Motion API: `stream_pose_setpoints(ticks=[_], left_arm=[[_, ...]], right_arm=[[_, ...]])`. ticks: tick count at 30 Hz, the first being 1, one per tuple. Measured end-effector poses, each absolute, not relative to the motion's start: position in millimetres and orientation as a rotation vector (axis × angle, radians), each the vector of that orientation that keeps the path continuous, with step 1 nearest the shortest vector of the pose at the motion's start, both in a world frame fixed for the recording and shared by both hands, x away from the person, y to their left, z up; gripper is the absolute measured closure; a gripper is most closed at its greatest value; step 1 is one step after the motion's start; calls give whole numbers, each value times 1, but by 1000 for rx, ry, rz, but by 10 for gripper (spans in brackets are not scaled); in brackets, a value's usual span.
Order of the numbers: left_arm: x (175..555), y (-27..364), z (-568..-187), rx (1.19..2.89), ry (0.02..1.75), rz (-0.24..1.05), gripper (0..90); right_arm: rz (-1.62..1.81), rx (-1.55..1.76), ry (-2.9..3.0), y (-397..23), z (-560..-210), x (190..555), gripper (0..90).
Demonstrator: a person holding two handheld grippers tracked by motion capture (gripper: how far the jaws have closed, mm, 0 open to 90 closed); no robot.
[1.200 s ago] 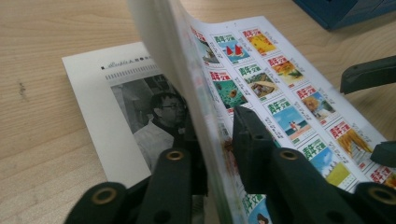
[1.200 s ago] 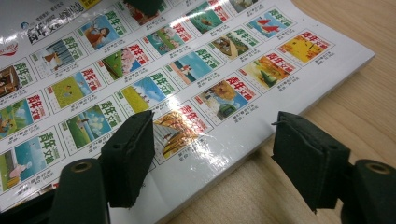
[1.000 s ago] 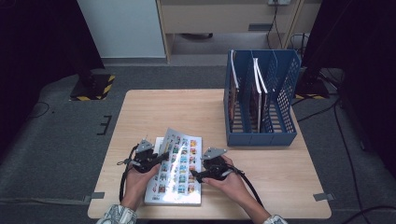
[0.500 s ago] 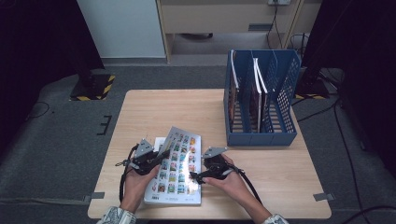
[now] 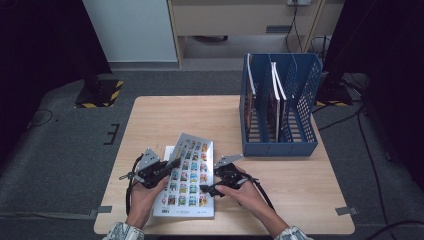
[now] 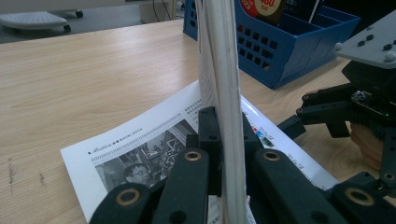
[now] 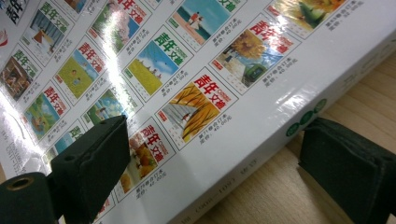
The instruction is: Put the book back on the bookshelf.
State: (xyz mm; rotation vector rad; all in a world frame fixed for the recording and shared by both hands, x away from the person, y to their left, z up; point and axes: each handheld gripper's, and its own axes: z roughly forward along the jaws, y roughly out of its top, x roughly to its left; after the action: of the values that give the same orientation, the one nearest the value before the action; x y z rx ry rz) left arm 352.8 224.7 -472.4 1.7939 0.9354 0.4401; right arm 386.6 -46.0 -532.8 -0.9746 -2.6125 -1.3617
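While left jaws clamp the magazine's (image 5: pixel 187 172) lifted cover and right jaws just widened, a blue rack (image 5: pixel 280 107) stands well apart.

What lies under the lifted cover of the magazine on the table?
Under the raised cover, pinched by the left gripper, a black-and-white printed page lies flat. The pages beneath it are covered, and the cover hides the part of that page nearest the spine.
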Motion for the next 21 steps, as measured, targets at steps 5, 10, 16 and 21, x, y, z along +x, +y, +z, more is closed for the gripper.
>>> stream_pose_setpoints(ticks=[5,10,16,21], left_arm=[[358,225,-477,1815,960,433,860],[365,227,-490,1864,1063,537,658],[369,243,-497,1897,1214,709,446],[373,251,-512,1993,1235,580,398]], right_arm=[[-1348,-978,-2609,-45,-535,388,85],[-1356,-991,-2612,-46,-535,387,89],[-1374,-982,-2636,-45,-537,385,93],[-1385,-982,-2635,-45,-537,385,92]])
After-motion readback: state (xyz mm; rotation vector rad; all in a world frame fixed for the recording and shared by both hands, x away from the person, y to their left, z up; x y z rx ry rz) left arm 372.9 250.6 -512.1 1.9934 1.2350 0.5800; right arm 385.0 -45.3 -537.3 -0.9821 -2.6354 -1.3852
